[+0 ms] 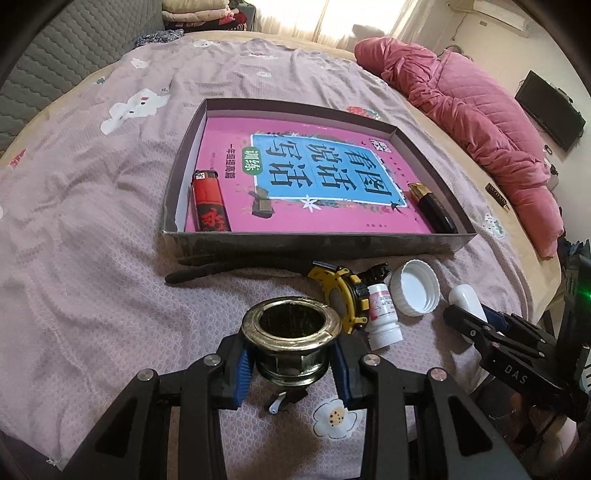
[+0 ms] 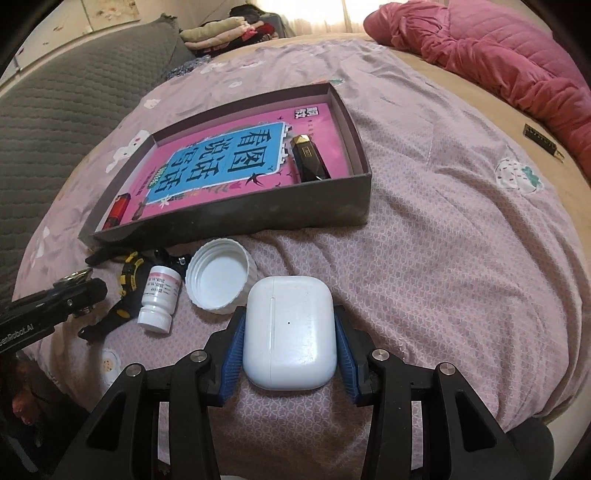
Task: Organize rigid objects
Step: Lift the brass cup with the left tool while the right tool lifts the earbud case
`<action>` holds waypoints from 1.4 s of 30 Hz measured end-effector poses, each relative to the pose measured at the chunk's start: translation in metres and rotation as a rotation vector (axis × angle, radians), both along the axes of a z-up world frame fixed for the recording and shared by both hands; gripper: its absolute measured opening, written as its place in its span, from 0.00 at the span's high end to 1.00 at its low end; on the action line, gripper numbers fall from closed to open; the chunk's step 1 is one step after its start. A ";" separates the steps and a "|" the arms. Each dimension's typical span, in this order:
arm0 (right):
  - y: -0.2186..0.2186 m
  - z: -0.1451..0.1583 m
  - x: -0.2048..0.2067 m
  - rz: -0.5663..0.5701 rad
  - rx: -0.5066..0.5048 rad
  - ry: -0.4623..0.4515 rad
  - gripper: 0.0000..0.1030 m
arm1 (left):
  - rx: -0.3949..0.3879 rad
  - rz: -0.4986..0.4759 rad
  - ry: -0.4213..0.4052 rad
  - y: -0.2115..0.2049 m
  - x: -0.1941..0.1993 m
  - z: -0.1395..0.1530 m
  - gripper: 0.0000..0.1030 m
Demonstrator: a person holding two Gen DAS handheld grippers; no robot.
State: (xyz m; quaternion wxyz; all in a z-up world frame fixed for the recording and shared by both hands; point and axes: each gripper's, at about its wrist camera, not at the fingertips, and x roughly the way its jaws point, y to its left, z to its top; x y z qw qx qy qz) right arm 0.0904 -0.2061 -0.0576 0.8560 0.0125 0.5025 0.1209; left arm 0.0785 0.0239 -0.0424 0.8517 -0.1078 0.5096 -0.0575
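My left gripper [image 1: 291, 363] is shut on a brass ring fitting [image 1: 291, 336] and holds it above the bedspread. My right gripper [image 2: 290, 352] is shut on a white earbuds case [image 2: 290, 332], also seen in the left wrist view [image 1: 467, 299]. A shallow dark box [image 1: 317, 245] lies ahead holding a pink book [image 1: 314, 177], a red lighter [image 1: 208, 201] and a black and gold lipstick [image 1: 432, 208]. In front of the box lie a yellow and black watch [image 1: 347, 295], a small white pill bottle [image 1: 384, 317] and a white jar lid [image 1: 415, 288].
Everything rests on a purple patterned bedspread [image 1: 92, 240]. A pink quilt [image 1: 480, 122] is bunched at the far right. A grey quilted headboard [image 2: 55, 110] runs along the left. Folded clothes [image 2: 229, 33] are stacked beyond the bed.
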 end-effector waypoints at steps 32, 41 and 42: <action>0.036 0.043 -0.007 0.118 -0.007 -0.135 0.56 | -0.010 -0.026 -0.061 -0.009 -0.005 0.021 0.65; 0.038 0.051 0.001 0.114 0.019 -0.144 0.56 | -0.034 -0.023 -0.083 -0.009 0.000 0.031 0.65; 0.038 0.052 0.002 0.114 0.019 -0.146 0.56 | -0.036 -0.022 -0.085 -0.009 0.001 0.031 0.65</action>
